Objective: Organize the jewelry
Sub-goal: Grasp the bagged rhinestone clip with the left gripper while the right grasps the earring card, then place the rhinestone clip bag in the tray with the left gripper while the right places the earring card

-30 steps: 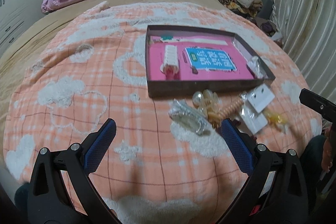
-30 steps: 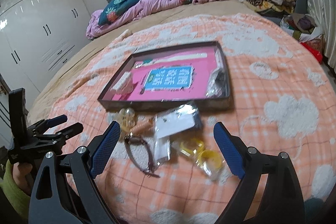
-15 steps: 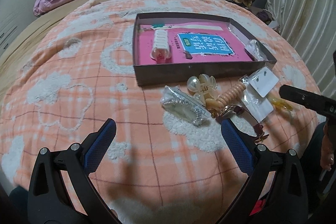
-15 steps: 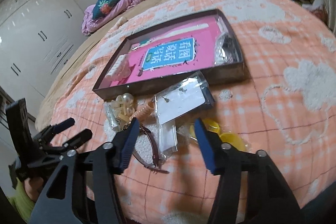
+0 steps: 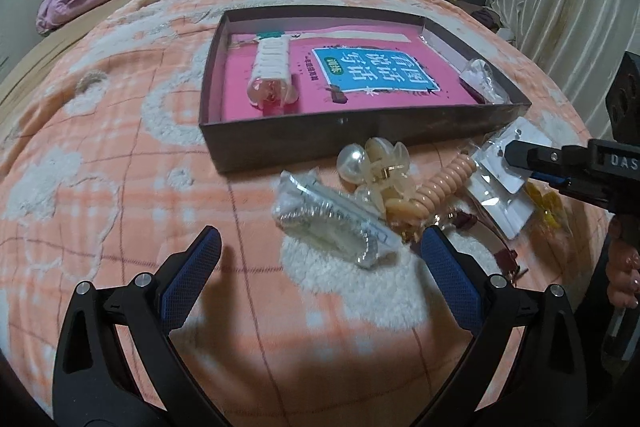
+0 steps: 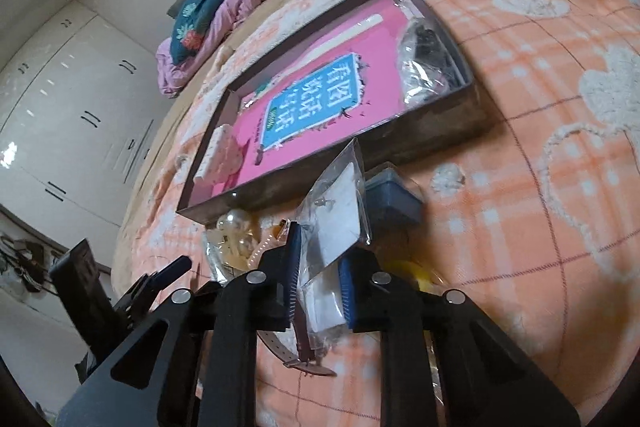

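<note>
Pinching the clear earring packet in the right gripper, jaws closed on its lower end — ready for lifting into the tray just behind, mid-bed. Waiting wide open over the blanket, the left gripper — holding nothing, near the silver bracelet bag.

The left gripper hovers with jaws wide apart above the orange blanket. Just ahead, nearer its right jaw, lies a bagged silver chain; beyond sit a pearl claw clip and the box.
</note>
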Demonstrator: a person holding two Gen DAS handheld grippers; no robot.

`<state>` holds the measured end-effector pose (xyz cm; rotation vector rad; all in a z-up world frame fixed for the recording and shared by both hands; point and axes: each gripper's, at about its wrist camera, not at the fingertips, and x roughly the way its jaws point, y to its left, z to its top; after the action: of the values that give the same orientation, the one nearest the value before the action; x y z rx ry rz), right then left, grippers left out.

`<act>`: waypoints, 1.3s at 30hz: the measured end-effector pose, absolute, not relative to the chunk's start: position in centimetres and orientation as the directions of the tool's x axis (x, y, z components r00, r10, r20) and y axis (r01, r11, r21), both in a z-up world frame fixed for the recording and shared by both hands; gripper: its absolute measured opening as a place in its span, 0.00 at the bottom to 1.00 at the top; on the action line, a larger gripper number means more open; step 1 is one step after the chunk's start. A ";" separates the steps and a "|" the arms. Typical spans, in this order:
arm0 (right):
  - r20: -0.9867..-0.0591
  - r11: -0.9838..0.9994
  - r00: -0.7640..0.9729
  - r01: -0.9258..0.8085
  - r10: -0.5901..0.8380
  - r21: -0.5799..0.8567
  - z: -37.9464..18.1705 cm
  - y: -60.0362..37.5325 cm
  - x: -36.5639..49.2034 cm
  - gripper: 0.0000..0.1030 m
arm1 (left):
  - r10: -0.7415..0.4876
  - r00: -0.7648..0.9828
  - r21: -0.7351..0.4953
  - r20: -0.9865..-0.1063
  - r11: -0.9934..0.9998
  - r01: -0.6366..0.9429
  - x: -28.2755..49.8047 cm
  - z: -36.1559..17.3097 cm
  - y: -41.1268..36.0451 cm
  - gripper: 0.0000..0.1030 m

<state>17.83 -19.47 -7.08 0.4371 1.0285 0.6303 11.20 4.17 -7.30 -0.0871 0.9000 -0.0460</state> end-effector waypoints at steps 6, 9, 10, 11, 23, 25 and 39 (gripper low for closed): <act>-0.613 0.742 0.418 -0.343 0.670 0.576 -5.3 -20.2 17.0 0.14 | -0.084 0.610 -0.095 -0.788 0.995 0.015 12.4 -8.3 4.2 0.91; -0.603 0.747 0.442 -0.368 0.665 0.554 -4.5 -20.5 16.6 0.13 | -0.076 0.620 -0.081 -0.781 0.997 0.021 12.7 -8.4 4.1 0.84; -0.600 0.749 0.448 -0.373 0.663 0.548 -4.3 -20.6 16.5 0.13 | -0.079 0.624 -0.076 -0.778 0.997 0.030 12.7 -8.4 4.0 0.80; -0.598 0.750 0.454 -0.380 0.661 0.541 -4.1 -20.6 16.4 0.13 | -0.093 0.626 -0.084 -0.775 0.996 0.044 12.8 -8.4 3.9 0.77; -0.563 0.768 0.522 -0.455 0.640 0.451 -1.1 -20.6 14.9 0.13 | -0.089 0.654 -0.047 -0.751 0.996 0.082 11.0 -6.9 3.4 0.49; -0.559 0.770 0.530 -0.463 0.638 0.440 -0.8 -20.6 14.9 0.13 | -0.071 0.659 -0.043 -0.749 0.997 0.058 10.3 -6.4 4.0 0.49; -0.550 0.805 0.592 -0.492 0.589 0.333 1.1 -20.7 15.4 0.13 | 0.026 0.711 -0.084 -0.703 0.989 -0.120 10.0 -3.3 8.9 0.49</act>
<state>15.40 -20.73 1.09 0.1515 0.6936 0.6311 9.97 8.92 -3.28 -0.1273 0.7767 0.0815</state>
